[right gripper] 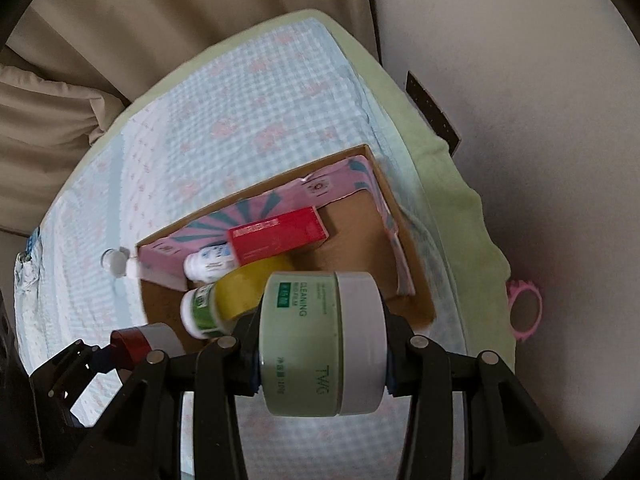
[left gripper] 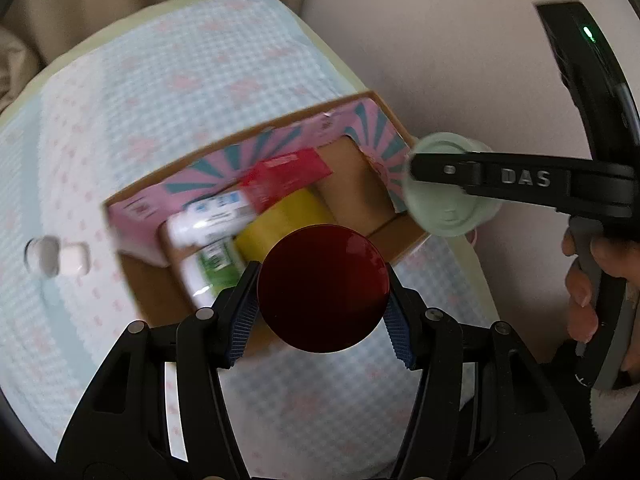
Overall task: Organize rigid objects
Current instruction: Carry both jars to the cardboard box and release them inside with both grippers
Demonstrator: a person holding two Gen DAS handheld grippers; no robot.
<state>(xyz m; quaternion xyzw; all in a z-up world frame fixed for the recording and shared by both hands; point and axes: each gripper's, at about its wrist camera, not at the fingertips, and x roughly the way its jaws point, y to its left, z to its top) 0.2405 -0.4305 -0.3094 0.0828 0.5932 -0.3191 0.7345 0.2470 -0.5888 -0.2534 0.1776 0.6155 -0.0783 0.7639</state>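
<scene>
Your bed cover (right gripper: 200, 128), blue-checked with pink marks, carries an open cardboard box (right gripper: 356, 220) with pink-and-teal flaps. Inside it lie a red carton (right gripper: 276, 236), a yellow tape roll (right gripper: 244, 292) and two white bottles (right gripper: 208, 264), the nearer with a green label. Your right gripper (right gripper: 322, 344) clamps a pale green jar (right gripper: 316, 344) marked "CLEANING" over the box's near edge. Your left gripper (left gripper: 322, 286) grips a dark red round lid (left gripper: 322, 286) above that same edge. A small white bottle (left gripper: 60, 258) lies outside, just left of the box.

Left gripper (left gripper: 322, 288) and right gripper (right gripper: 320, 344) point steeply down, fingers clamped
</scene>
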